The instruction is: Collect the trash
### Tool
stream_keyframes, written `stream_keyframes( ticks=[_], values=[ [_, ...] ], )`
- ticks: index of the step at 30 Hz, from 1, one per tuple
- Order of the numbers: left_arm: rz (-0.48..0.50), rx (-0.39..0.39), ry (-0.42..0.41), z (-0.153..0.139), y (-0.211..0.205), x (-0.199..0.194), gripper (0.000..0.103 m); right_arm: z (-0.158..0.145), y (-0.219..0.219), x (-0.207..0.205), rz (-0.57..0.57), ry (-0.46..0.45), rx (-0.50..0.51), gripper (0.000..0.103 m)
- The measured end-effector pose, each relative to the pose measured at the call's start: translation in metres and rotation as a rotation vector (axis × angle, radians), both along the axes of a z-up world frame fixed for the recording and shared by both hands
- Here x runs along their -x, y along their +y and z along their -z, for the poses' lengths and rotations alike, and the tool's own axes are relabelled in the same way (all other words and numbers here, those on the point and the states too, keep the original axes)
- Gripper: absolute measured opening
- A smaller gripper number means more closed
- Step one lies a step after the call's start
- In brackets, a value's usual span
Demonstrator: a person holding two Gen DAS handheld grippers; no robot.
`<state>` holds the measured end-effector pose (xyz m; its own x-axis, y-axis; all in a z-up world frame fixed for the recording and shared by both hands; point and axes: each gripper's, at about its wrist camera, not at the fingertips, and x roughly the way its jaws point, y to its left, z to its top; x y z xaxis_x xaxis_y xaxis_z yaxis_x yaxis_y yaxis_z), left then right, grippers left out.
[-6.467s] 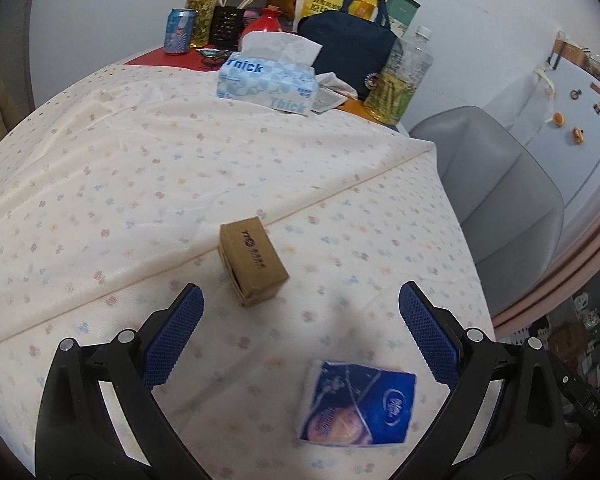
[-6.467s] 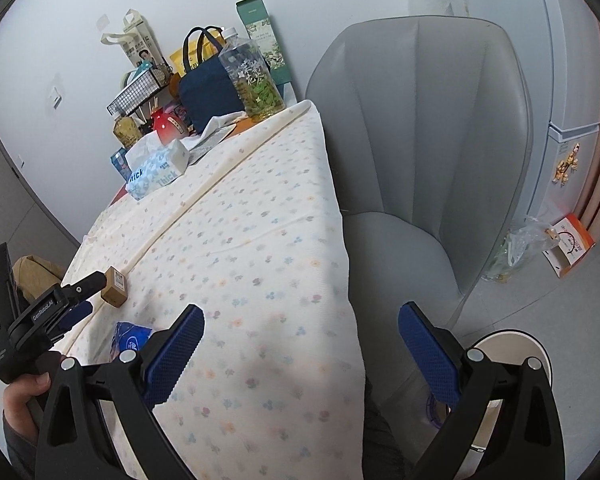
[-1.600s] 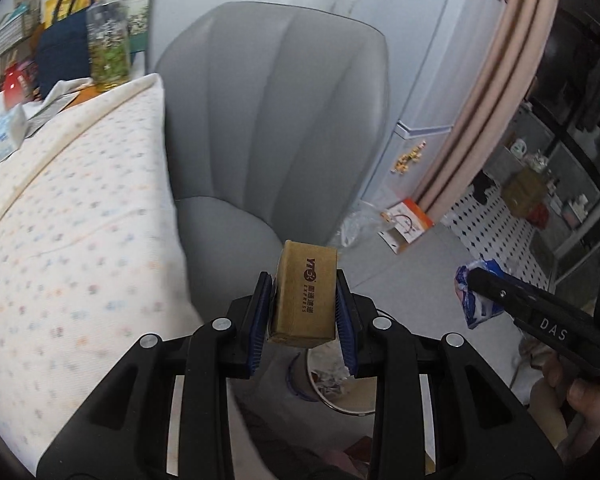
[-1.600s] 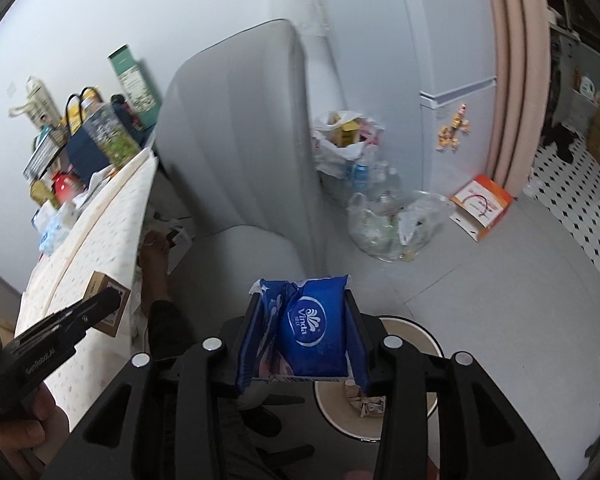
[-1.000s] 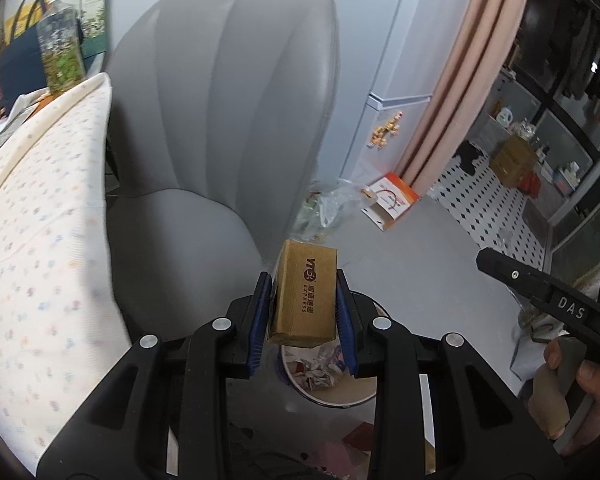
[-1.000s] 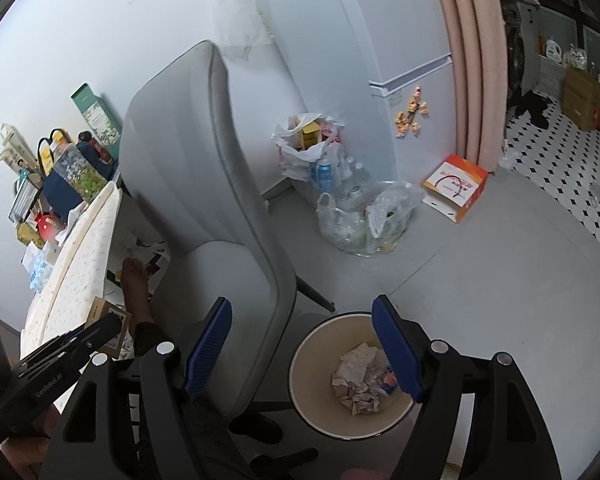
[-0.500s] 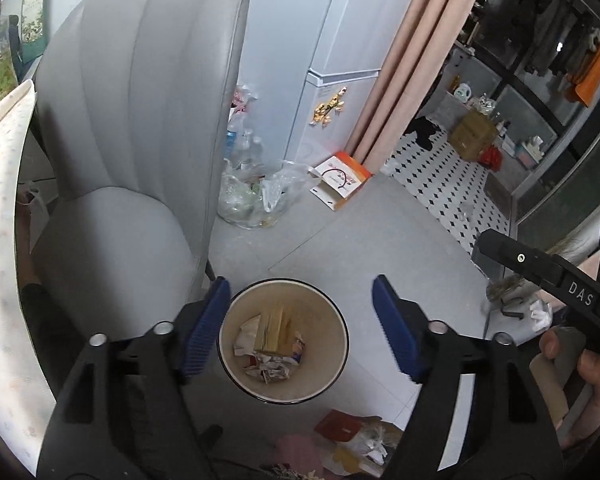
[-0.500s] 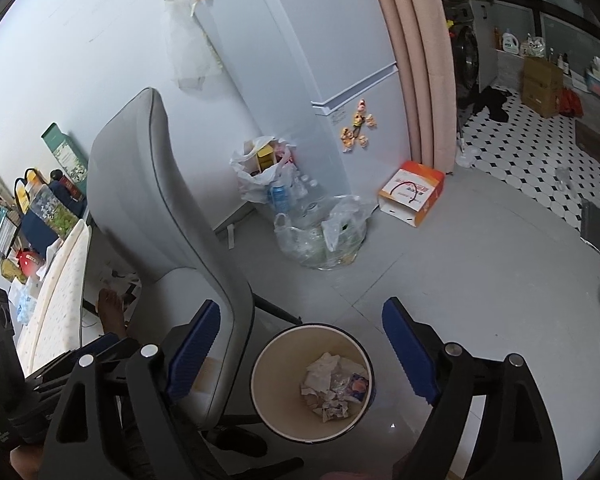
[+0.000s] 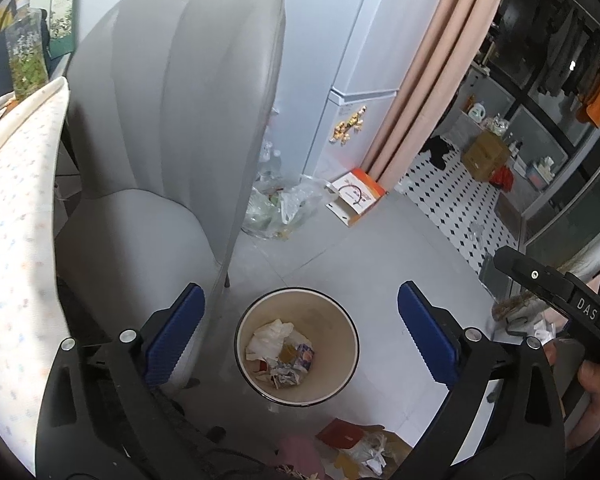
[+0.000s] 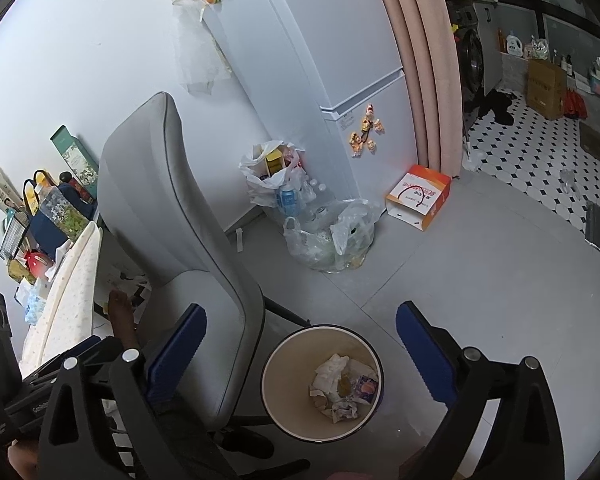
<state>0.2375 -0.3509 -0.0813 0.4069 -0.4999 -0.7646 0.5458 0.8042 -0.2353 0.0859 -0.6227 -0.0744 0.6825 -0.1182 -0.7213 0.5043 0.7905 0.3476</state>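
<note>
We hold the left gripper and right gripper spread apart, empty, above the round cream waste bin beside the grey padded chair; crumpled trash lies inside it.

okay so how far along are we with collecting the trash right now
Done: crumpled paper, a small brown box and a blue wrapper lie in the bin. In hand: nothing; the left tool and right tool hang open above it. Left: loose litter on the floor beside the bin.
</note>
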Motion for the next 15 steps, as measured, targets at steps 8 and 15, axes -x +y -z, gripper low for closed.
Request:
stream_keyframes(
  ticks=[8,15],
  values=[
    [-0.041,0.041,-0.047,-0.029,0.037,0.007,0.097,-0.032,0.030,0.005,-0.050,-0.023,0.041,0.095],
    [-0.092,0.069,-0.102,-0.062,0.078,0.020,0.097,-0.070,0.069,0.013,-0.064,-0.032,0.130,0.095]
  ],
)
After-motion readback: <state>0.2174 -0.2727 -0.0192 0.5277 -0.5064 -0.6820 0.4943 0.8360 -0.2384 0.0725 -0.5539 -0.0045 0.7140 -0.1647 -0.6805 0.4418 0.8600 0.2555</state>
